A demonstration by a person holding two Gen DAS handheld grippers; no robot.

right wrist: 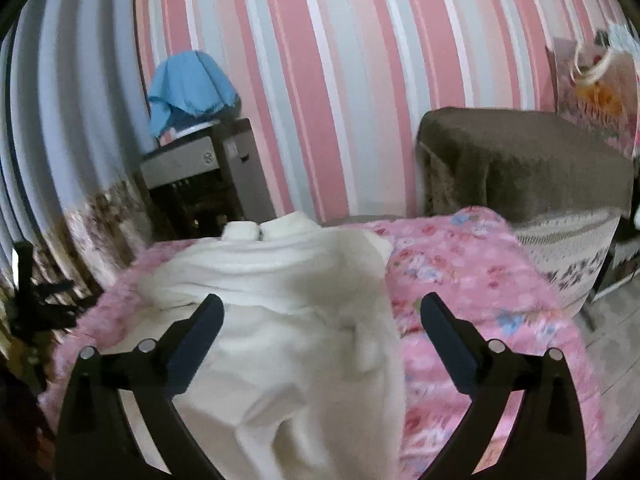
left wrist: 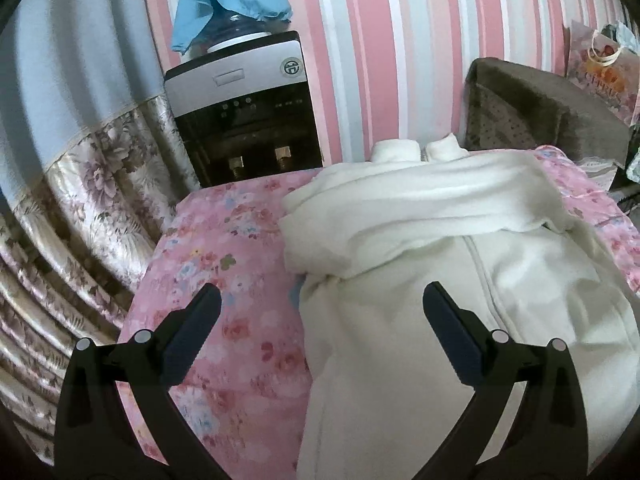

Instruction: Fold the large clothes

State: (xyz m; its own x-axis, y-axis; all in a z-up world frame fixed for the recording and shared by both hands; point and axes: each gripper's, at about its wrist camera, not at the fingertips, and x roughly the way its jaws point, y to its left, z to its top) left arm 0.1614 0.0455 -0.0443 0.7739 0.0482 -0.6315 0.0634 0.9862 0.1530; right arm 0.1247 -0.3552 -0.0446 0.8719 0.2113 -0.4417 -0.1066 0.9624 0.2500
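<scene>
White fleece zip jacket (left wrist: 460, 280) lies on the pink floral bedspread (left wrist: 224, 264), collar toward the striped wall, one sleeve folded across its chest. Left gripper (left wrist: 322, 312) and right gripper (right wrist: 322, 316) hover above it, jaws fully apart and empty. Risk: the thick, springy pile may let the loose sleeve slide back open.
</scene>
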